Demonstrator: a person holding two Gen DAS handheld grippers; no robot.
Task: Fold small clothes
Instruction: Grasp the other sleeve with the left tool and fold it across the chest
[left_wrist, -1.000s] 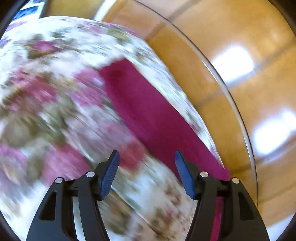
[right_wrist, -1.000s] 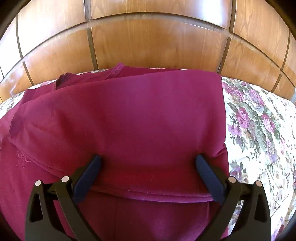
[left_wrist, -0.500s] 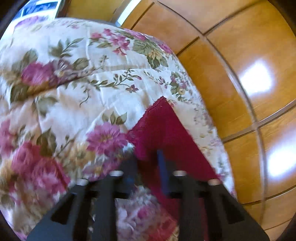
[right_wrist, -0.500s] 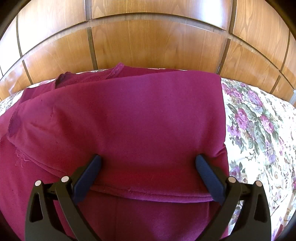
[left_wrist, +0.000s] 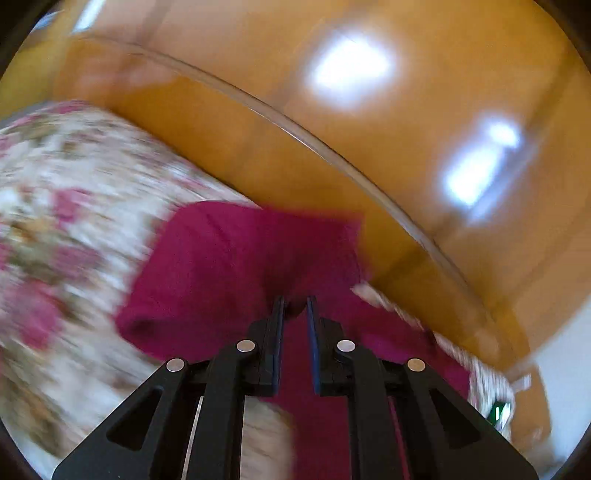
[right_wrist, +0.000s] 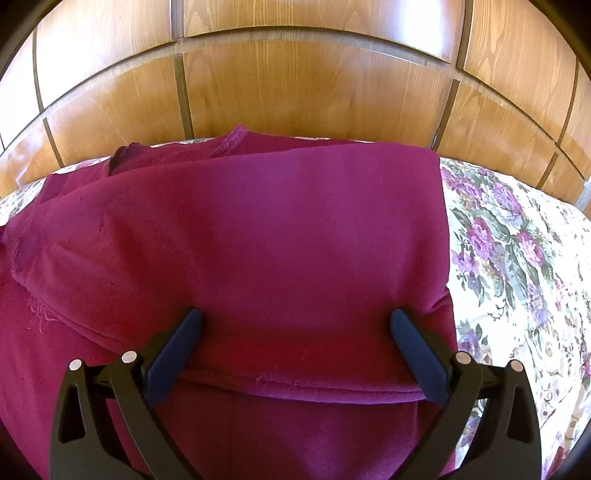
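Glossy orange-brown wood panelling (right_wrist: 295, 92) fills the upper frame in both views. Below it, a bed with a floral cover (right_wrist: 517, 258), lower right. Maroon garment (right_wrist: 258, 240) lies folded across centre frame. Right tool (right_wrist: 295, 332) spread wide over its hem. Left tool (left_wrist: 294, 314) pinched on a maroon fold, view blurred. No legible writing.

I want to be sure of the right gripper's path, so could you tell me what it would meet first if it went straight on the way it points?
Most likely the maroon garment: the right gripper, fingers open, points down at its folded upper layer. Depth is unclear, but nothing else shows in between.
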